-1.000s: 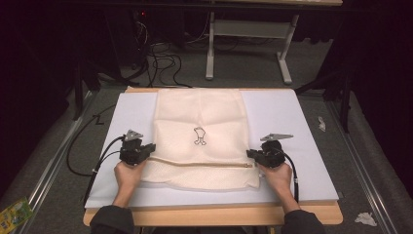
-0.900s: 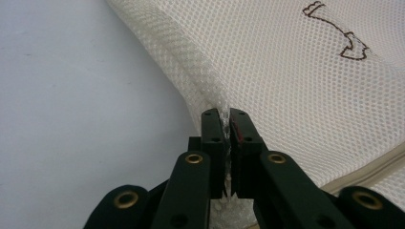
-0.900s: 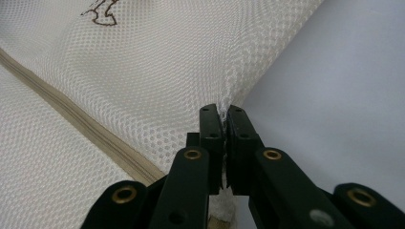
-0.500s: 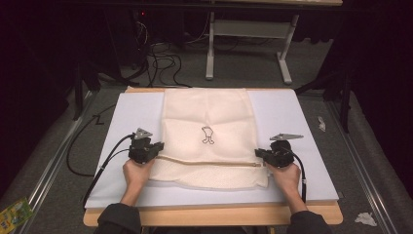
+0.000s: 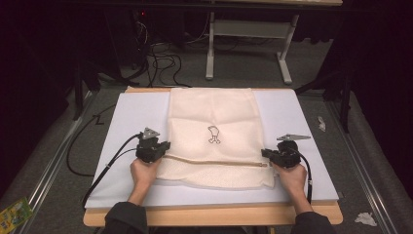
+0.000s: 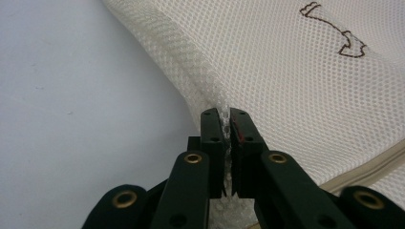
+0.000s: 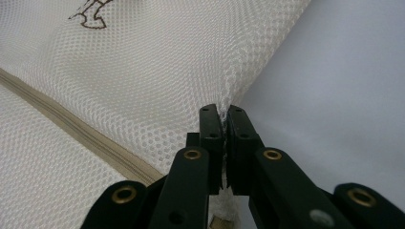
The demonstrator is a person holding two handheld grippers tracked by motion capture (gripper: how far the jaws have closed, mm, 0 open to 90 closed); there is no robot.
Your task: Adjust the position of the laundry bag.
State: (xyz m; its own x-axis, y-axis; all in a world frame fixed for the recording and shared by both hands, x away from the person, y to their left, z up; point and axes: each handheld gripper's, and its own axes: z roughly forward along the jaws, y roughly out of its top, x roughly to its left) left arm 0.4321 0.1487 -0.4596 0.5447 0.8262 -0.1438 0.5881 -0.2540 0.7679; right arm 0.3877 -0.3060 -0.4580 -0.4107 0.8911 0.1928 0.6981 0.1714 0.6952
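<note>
A cream mesh laundry bag [image 5: 214, 117] with a beige zipper [image 5: 214, 162] and a small brown printed figure [image 5: 213, 134] lies on the white table mat [image 5: 126, 117], its near part folded over. My left gripper [image 5: 164, 146] pinches the bag's left edge, jaws shut on the mesh [image 6: 224, 119]. At the bag's right edge, beside the zipper's end, my right gripper [image 5: 265, 154] is shut on the mesh [image 7: 222, 114]. The zipper [image 7: 62, 124] runs diagonally left of those jaws.
The mat covers a wooden table [image 5: 209, 214]. Bare mat lies to the left [image 6: 71, 119] and right [image 7: 344, 95] of the bag. Cables [image 5: 160, 58] and a desk frame [image 5: 243, 44] stand on the floor beyond. Scraps of paper [image 5: 363, 218] lie on the floor at right.
Both grippers have carried the bag's edges away from me, up the table, folding the near part over. The zipper line has shifted farther up. Both stay shut on the mesh.
</note>
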